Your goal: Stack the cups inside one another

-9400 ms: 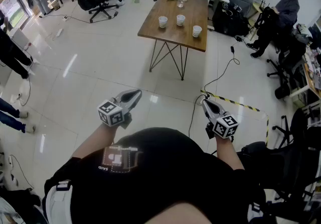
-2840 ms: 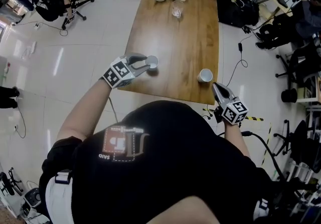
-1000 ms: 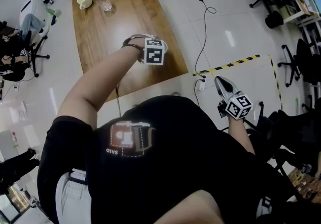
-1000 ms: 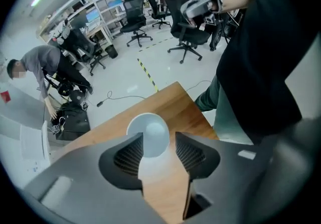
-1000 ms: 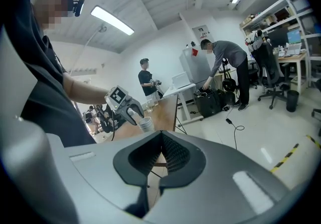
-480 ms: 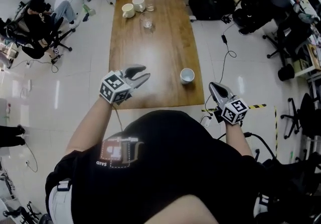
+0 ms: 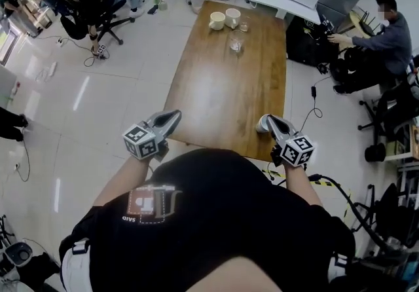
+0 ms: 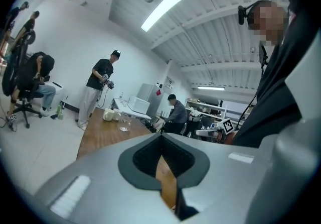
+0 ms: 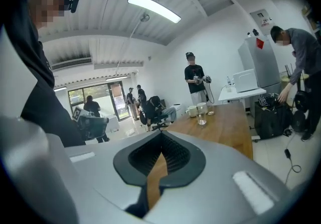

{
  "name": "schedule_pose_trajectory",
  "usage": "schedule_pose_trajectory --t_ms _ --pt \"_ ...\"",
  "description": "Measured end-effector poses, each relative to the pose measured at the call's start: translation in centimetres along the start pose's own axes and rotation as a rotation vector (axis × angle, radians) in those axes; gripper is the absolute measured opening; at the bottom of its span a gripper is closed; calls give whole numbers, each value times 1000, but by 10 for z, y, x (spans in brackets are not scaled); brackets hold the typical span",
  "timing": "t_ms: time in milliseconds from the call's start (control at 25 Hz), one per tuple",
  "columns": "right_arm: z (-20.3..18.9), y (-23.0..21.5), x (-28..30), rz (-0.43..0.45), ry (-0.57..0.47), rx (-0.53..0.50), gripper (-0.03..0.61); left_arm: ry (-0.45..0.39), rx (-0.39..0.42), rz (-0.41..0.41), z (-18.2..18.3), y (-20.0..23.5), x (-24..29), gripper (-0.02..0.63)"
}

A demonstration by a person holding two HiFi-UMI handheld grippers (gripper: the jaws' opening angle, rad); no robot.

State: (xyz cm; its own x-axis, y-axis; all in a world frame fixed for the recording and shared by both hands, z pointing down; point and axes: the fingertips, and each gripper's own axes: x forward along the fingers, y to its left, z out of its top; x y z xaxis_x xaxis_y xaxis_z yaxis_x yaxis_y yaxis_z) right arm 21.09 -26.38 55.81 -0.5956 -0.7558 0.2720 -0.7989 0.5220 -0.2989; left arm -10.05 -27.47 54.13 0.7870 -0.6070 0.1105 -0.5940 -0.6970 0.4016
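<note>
At the near edge of the table (image 7: 229, 88), the left gripper (image 7: 173, 116) and the right gripper (image 7: 268, 120) hang pinched shut and empty, the white cup (image 7: 260, 127) just beside the right, so I'd guess the stacking is done.

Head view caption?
Left hand-held gripper, just closed, and right hand-held gripper, both shut, empty, at the table's near end.

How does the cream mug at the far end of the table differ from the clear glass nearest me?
The cream mug is opaque; the clear glass is see-through. The mug stands close beside a white mug; the glass stands apart, nearer you. Both are upright on the wooden table.
</note>
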Motion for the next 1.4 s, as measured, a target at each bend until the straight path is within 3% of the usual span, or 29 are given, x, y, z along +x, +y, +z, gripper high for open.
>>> schedule_pose_trajectory --t_ms 240,520,640,880,1400 --pt "0 9 8 12 27 4 12 2 30 26 4 4 -9 2" --pt "4 19 7 -29 7 21 12 23 47 -52 27 1 -1 2" --pt "3 33 24 22 31 38 12 10 59 -24 26 6 -19 2" --pt "1 5 -2 -7 18 53 12 -19 75 -69 30 -21 11 2" --pt "5 9 -13 -4 17 41 12 -10 99 -82 38 -34 16 2"
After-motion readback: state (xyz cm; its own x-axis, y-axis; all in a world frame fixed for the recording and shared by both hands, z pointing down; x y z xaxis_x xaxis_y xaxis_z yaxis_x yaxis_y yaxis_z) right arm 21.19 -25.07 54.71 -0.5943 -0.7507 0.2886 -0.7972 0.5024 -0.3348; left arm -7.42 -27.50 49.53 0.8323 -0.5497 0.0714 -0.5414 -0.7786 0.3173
